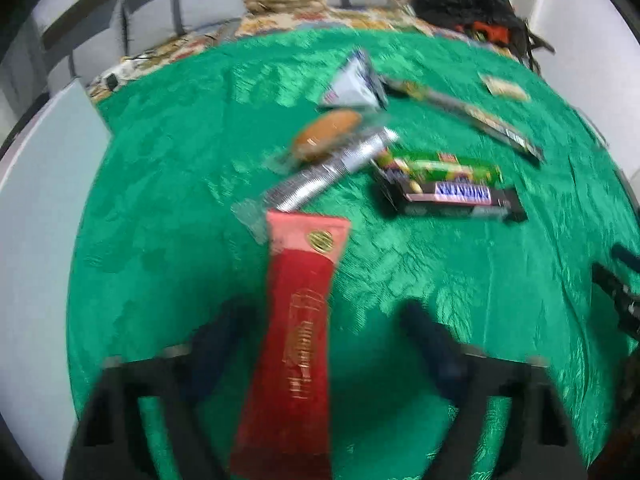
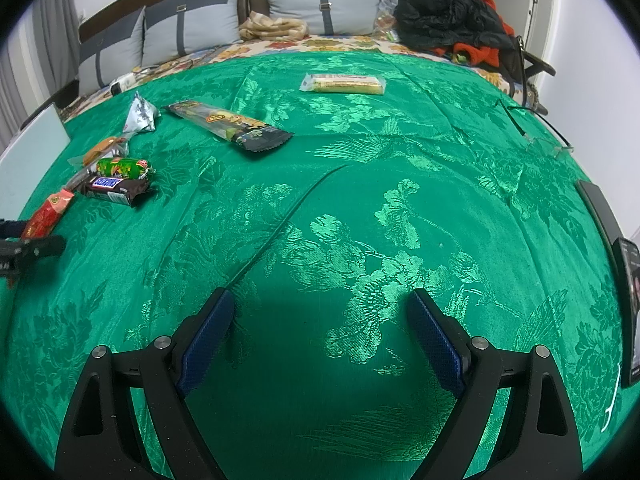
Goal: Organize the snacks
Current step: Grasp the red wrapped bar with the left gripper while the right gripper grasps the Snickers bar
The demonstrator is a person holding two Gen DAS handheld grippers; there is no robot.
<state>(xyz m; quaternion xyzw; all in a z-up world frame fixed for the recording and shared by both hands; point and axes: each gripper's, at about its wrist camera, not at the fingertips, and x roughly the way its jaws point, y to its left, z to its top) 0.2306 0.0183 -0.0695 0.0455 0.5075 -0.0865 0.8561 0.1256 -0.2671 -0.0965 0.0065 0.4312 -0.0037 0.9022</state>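
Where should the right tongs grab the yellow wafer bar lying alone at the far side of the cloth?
Mid-length, across its short width, coming down from above. The yellow wafer bar lies flat on the green cloth, long side across the view, nothing beside it, so the open right tongs should likely straddle it cleanly.

eight wrapped snacks (image 2: 342,83) lie on one green cloth (image 2: 360,200), with two cushions (image 2: 192,28) behind.

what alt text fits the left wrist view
A long red snack packet lies between the left gripper's open fingers on a green cloth. Beyond it sit a silver bar, a bun and a Snickers.
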